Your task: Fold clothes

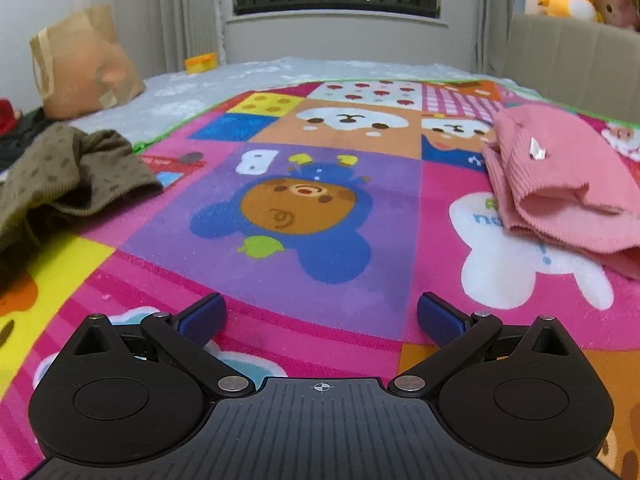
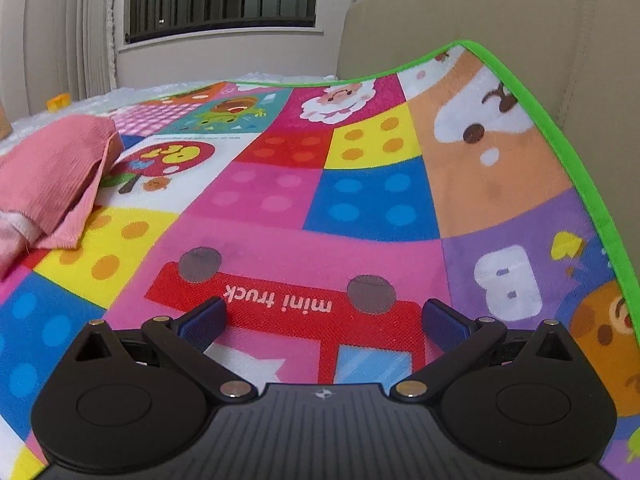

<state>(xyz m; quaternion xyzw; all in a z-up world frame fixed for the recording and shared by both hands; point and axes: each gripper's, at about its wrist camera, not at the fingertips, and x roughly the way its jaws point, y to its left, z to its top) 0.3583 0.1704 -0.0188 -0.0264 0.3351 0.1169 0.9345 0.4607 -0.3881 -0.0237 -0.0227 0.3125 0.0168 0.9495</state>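
Two handheld grippers are hovering over a bright cartoon play mat (image 1: pixel 304 200) spread across a bed. The left gripper (image 1: pixel 322 316) is gaping wide, holding nothing; the right gripper (image 2: pixel 324 320) is likewise spread wide and empty above a red truck picture. A folded pink garment (image 1: pixel 560 184) is lying on the mat to the right, while a crumpled olive garment (image 1: pixel 68 168) is sitting at the mat's left edge, near a paper bag (image 1: pixel 80 60).
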